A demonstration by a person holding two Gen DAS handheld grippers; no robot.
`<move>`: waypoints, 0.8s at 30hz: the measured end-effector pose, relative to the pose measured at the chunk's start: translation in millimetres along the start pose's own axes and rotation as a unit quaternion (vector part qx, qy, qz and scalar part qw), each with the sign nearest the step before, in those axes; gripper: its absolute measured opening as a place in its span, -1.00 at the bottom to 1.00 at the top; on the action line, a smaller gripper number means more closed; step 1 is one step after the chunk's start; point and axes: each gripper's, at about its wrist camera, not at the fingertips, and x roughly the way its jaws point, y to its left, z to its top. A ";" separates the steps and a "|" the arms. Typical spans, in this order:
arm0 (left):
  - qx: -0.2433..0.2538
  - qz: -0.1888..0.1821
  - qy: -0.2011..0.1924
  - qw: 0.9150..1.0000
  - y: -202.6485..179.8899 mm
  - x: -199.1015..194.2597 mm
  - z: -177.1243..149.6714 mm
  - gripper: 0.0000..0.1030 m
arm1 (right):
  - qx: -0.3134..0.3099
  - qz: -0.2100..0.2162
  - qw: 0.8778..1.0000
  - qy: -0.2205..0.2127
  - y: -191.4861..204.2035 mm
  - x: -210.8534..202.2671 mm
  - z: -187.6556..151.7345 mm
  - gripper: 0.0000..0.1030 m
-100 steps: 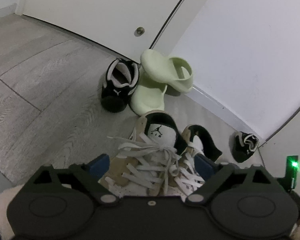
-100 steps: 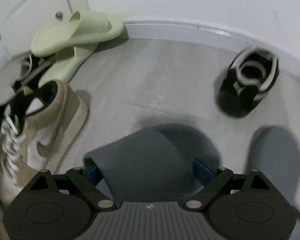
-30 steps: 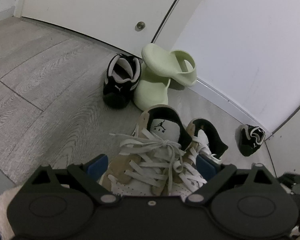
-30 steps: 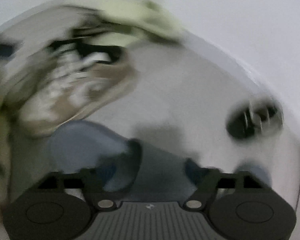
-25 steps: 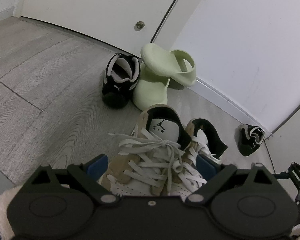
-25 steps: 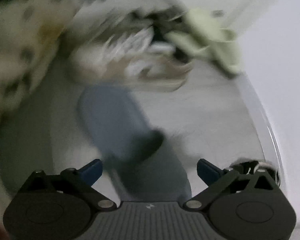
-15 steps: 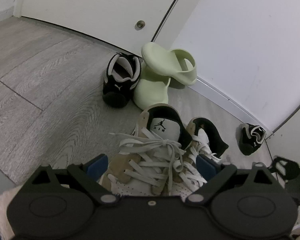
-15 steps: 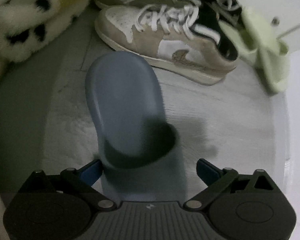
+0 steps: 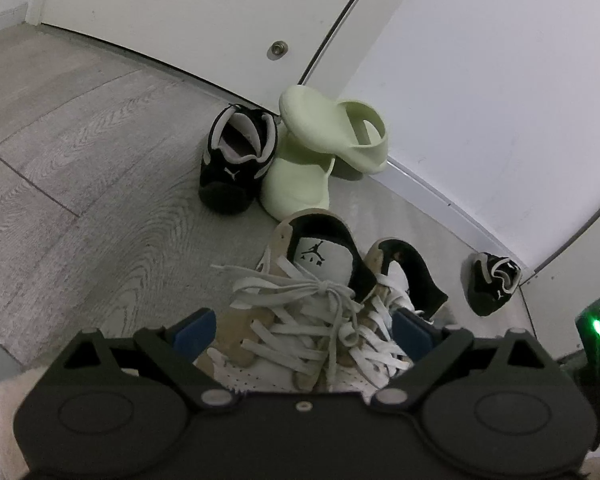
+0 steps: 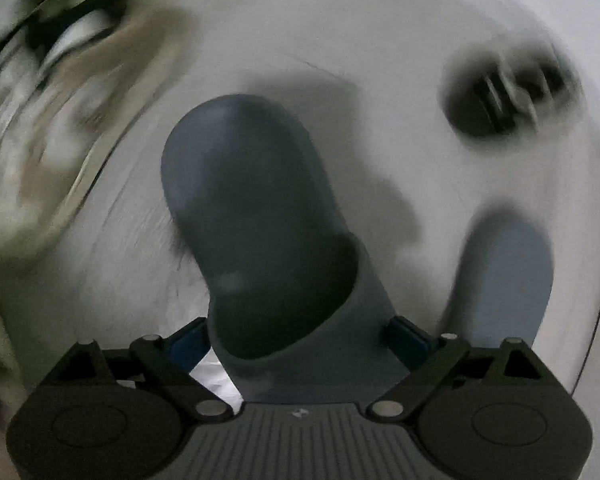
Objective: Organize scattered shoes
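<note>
A grey slide (image 10: 256,240) is held at its strap end in the right gripper (image 10: 296,340), above the floor (image 10: 380,80). The tan sneakers (image 9: 308,308) are straddled by the open left gripper (image 9: 304,324). Light, soft foam is suggested; the strap is best gripped.
</note>
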 end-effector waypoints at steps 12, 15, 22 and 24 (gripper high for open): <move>-0.005 -0.006 -0.003 1.000 1.3 -1.1 0.7 0.87 | -0.156 0.054 0.977 -0.135 1.8 -8.8 -40.8 0.86; -0.005 -0.005 -0.002 1.000 1.7 -1.3 0.7 0.87 | -0.191 0.074 0.968 -0.142 2.8 -9.3 -52.8 0.86; -0.005 -0.004 0.001 1.000 1.3 0.0 1.1 0.87 | -0.234 0.097 0.949 -0.188 -2.6 -15.5 -79.8 0.91; -0.005 -0.004 0.002 1.000 1.4 0.4 1.0 0.87 | -0.262 0.113 0.938 -0.195 -6.3 -20.8 -87.7 0.98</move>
